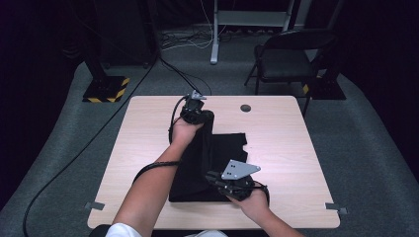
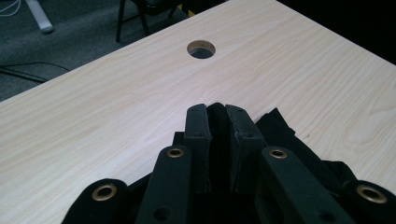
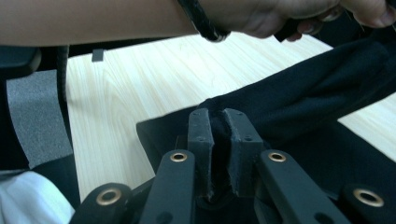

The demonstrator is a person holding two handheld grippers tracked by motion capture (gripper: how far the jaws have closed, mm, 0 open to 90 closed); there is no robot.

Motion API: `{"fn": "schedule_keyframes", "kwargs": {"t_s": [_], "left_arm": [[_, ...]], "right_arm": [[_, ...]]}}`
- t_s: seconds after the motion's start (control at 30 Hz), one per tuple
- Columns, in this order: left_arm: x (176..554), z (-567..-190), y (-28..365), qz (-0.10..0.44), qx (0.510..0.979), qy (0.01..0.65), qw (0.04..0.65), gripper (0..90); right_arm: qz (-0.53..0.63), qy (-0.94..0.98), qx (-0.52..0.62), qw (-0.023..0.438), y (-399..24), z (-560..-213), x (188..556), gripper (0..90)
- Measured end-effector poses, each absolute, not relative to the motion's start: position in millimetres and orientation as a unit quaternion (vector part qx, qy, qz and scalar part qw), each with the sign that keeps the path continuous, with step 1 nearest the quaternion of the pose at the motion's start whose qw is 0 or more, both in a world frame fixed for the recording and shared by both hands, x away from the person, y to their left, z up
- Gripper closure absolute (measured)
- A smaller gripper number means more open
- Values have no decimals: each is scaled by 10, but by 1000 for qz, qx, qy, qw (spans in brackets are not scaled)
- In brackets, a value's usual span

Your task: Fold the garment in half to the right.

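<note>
From the high view, the black cloth (image 1: 217,163) is lying mid-table, both grippers pinching it. Left gripper (image 2: 217,112) is clamping an edge; the right gripper (image 3: 218,116) is nipping a thin fold that's probably slipping out under tension.

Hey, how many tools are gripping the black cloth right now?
2. The left tool pinches the black cloth at its far end, toward the middle of the table. The right tool pinches it at the near end, by the person's side.
</note>
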State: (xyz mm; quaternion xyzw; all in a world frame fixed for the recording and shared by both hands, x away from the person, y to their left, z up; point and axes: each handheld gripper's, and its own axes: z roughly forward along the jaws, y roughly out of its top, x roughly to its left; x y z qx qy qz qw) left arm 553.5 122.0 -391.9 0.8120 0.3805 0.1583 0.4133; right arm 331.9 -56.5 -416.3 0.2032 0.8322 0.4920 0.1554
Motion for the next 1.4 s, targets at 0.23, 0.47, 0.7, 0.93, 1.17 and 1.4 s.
{"fn": "schedule_keyframes", "kwargs": {"t_s": [0.23, 0.47, 0.7, 0.93, 1.17, 1.4], "left_arm": [[5547, -4029, 1074, 153, 820, 375, 405, 798], [5551, -4149, 954, 142, 819, 378, 409, 797], [5555, -4224, 827, 137, 826, 367, 405, 795], [5547, -4299, 717, 132, 832, 359, 401, 794], [5549, -4351, 624, 124, 835, 353, 403, 787], [5547, -4447, 589, 109, 836, 349, 409, 760]], "right_arm": [[484, 834, 220, 150, -683, -4272, 3304, 811], [476, 837, 222, 155, -751, -4326, 3274, 811], [462, 841, 236, 152, -843, -4409, 3272, 808], [431, 860, 232, 147, -878, -4425, 3293, 807], [419, 866, 234, 142, -927, -4442, 3299, 805], [409, 867, 255, 127, -1018, -4523, 3335, 797]]}}
